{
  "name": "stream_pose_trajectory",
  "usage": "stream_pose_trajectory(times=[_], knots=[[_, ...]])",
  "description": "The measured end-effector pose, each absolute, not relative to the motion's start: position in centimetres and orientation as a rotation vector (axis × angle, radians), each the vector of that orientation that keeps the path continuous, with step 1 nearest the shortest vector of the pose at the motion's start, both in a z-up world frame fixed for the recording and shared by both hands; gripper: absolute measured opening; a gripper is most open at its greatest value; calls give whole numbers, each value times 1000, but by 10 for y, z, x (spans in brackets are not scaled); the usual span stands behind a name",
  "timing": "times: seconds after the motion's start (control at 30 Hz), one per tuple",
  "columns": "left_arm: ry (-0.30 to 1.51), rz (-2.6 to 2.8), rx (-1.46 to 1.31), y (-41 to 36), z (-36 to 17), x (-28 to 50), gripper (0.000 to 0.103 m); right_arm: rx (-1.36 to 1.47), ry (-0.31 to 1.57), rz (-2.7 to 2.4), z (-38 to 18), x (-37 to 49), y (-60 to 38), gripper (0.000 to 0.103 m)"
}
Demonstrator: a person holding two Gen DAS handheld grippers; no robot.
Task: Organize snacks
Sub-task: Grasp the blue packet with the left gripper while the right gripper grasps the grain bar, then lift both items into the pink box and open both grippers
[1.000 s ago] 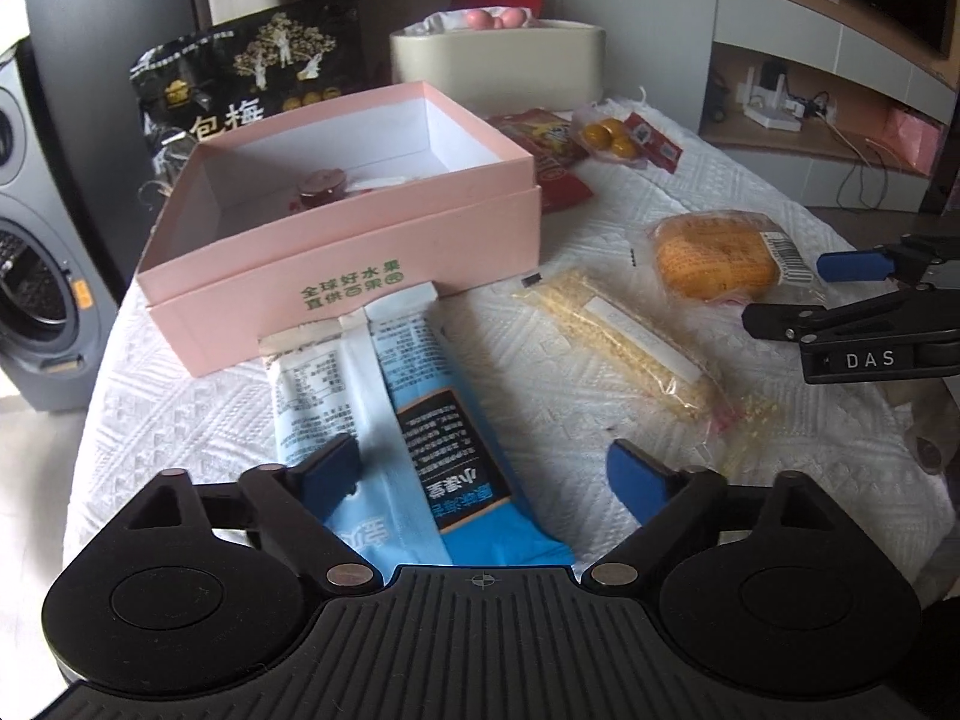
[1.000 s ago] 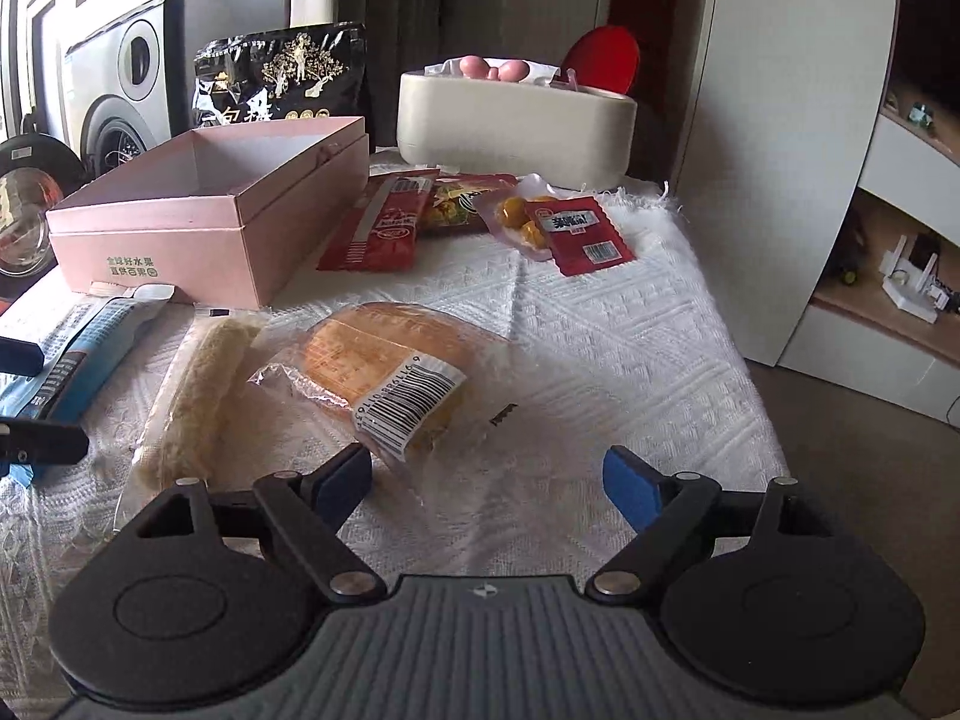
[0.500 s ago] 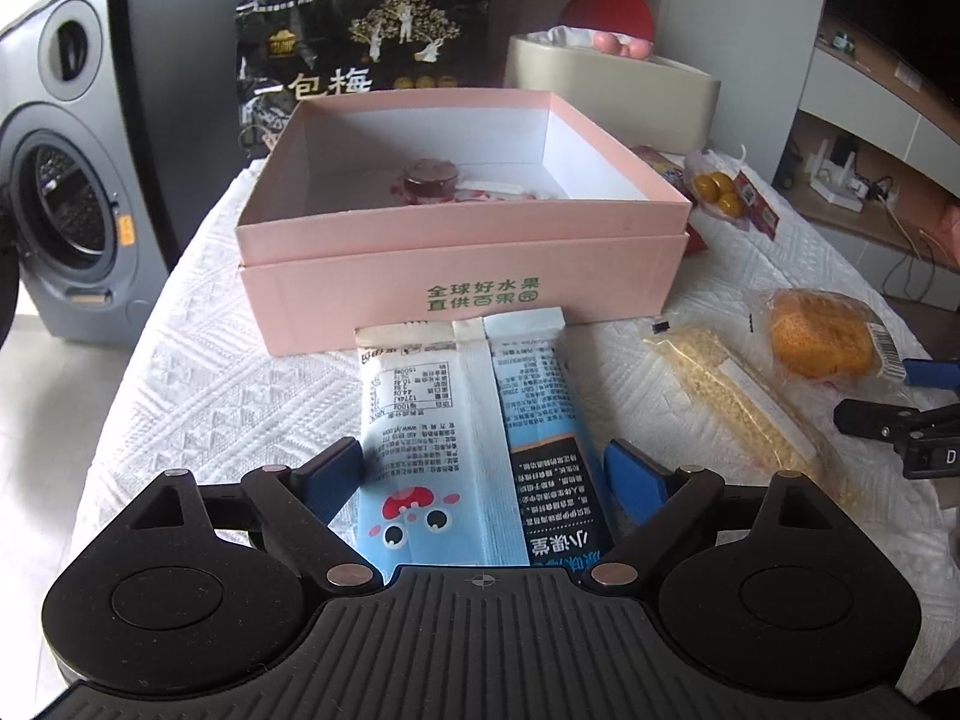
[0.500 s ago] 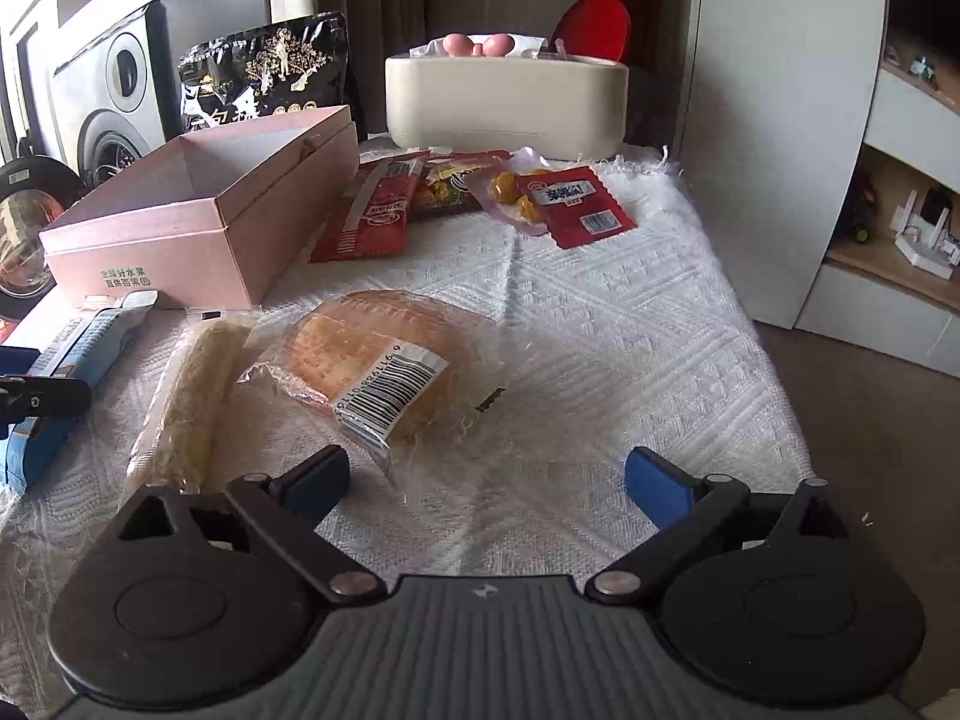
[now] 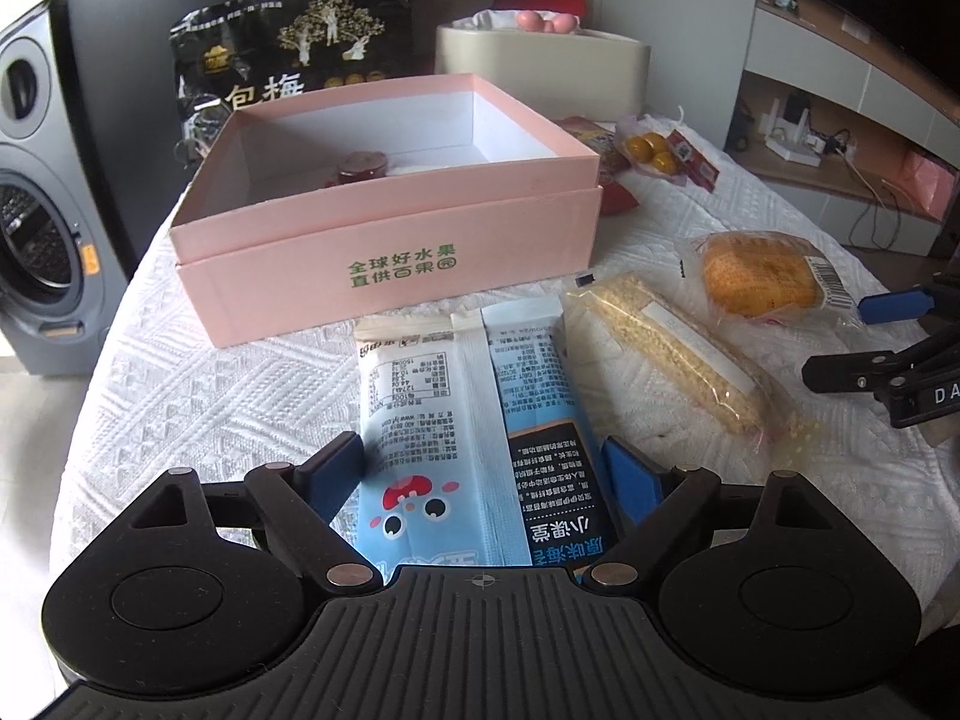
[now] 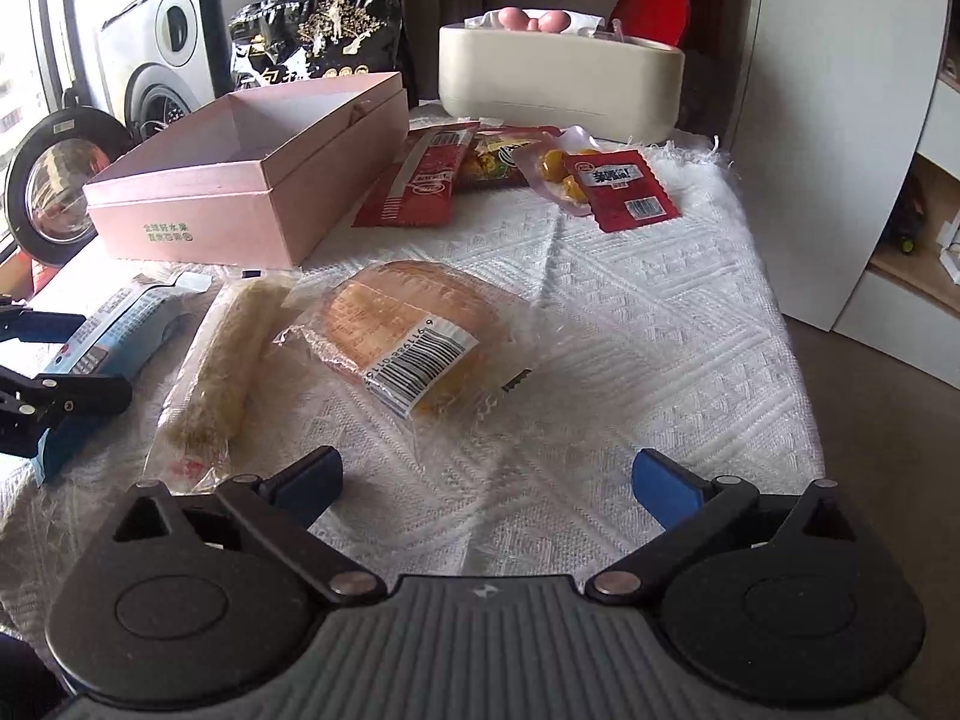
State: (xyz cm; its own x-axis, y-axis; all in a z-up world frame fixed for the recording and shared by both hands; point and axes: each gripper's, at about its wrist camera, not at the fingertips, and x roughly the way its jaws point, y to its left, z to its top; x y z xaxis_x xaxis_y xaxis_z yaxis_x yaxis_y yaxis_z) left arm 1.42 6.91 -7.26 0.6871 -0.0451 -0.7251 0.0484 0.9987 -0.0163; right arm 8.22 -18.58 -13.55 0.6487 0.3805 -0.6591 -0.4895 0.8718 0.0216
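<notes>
Blue snack packet [image 5: 480, 420] — lengthwise toward box [image 5: 384, 264]

- A table under a white textured cloth [image 6: 630, 312] carries everything.
- An open pink box [image 5: 384, 252] sits toward its far left.
- A blue-and-white snack packet [image 5: 474, 420] lies just in front of the box.
- Beside that lies a long clear-wrapped yellow bar [image 5: 672, 354], then a wrapped round bun [image 6: 408, 330].
- Red sachets [image 6: 420, 180] and a bag of yellow sweets [image 6: 558, 171] lie farther back.
- A cream tub [image 6: 558, 84] and a black pouch [image 5: 294, 60] stand at the far edge.
</notes>
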Motion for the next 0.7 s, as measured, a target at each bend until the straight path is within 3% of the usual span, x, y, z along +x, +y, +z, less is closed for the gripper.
stream_pose_trajectory(times=[0.23, 0.4, 0.53, 0.6, 0.7], knots=[[807, -52, -56, 77, -70, 7, 90, -163, 496, 644, -97, 34, -166, 94], [828, -56, -51, 76, -67, -6, 90, -165, 570, 764, -100, 40, -125, 61], [839, -64, -50, 75, -66, -14, 90, -195, 630, 719, -114, 61, -96, 57], [843, -67, -66, 77, -65, -16, 90, -172, 695, 722, -119, 74, -91, 40], [853, -75, -87, 79, -63, -20, 89, -163, 732, 726, -117, 76, -92, 29]])
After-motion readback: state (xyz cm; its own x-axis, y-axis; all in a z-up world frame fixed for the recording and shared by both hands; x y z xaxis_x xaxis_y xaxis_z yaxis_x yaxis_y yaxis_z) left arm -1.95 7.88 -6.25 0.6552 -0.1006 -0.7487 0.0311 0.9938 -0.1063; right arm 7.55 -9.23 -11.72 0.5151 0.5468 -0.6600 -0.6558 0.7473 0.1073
